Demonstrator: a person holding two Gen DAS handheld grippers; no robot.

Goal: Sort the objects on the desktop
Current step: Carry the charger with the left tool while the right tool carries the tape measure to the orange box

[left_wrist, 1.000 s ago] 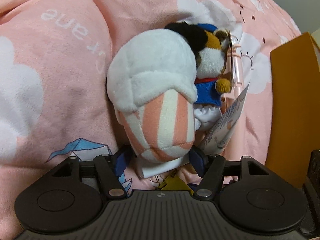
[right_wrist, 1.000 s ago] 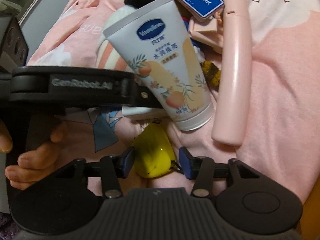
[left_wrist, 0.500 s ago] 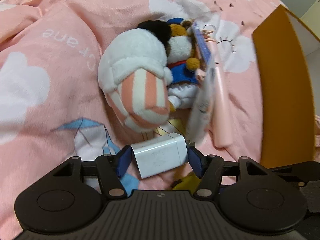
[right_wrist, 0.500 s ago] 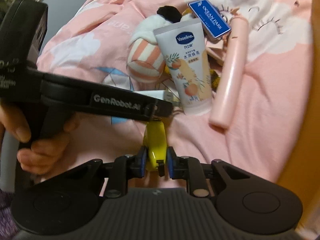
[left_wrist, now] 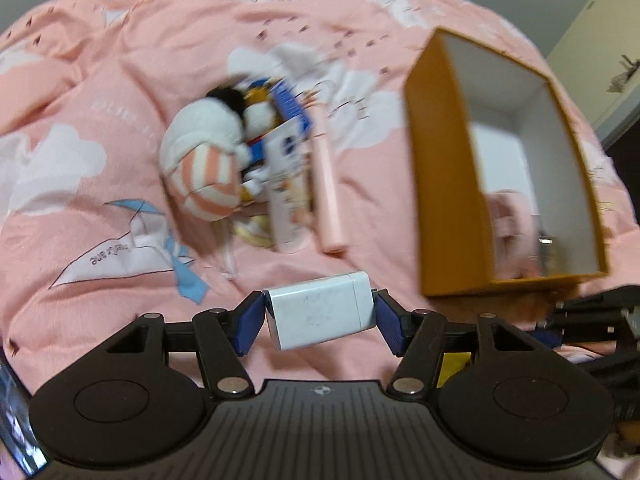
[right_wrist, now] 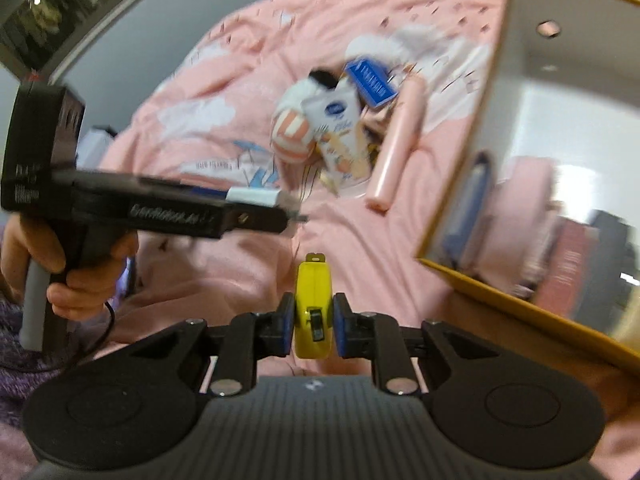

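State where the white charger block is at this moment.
In the left wrist view, the white charger block is clamped in the left gripper, above the pink bedding, left of the orange box.

Pink cloud-print blanket (left_wrist: 168, 40) beneath; grey wall (right_wrist: 132, 52), perhaps a window (right_wrist: 44, 8).

dim warm indoor | motion blur both views | fisheye edge warp

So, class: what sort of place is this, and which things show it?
Probably a bedroom, not a desk. The items lie on a soft pink cloud-print quilt, a plush toy among them, beside an orange storage box.
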